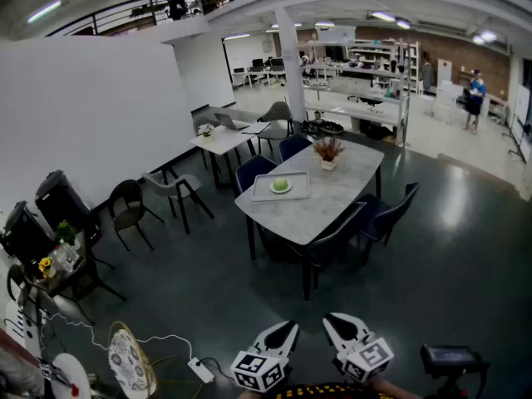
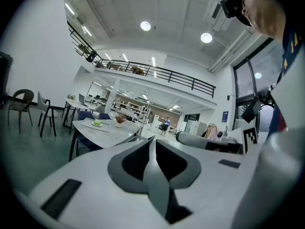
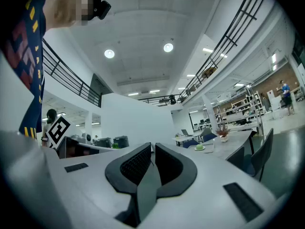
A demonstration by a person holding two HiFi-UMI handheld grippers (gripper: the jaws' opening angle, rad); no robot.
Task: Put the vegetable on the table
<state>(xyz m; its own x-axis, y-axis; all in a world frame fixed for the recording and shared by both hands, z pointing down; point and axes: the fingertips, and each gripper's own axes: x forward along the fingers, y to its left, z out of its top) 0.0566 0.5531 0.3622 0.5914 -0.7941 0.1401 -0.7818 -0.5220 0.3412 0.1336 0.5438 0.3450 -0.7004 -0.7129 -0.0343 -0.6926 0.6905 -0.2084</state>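
A green vegetable [image 1: 281,184] waits on the far counter [image 1: 332,198].
It sits on a small plate [image 1: 273,189] inside a grey tray [image 1: 299,191], near a potted plant [image 1: 328,150]. The left gripper [image 1: 288,328] and right gripper [image 1: 332,320] hang well apart from it, fingers [image 2: 135,163] pressed together, empty.

No readable text, labels or numbers anywhere.

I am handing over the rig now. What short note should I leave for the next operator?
Left gripper: shut, empty.
Right gripper: shut, empty.
Both are far from the grey rounded table.
The round green vegetable lies on a small white plate in the pale rectangular tray on that table.
Done: nothing.
Left: approach, grasp the vegetable, set it on the tabletop.
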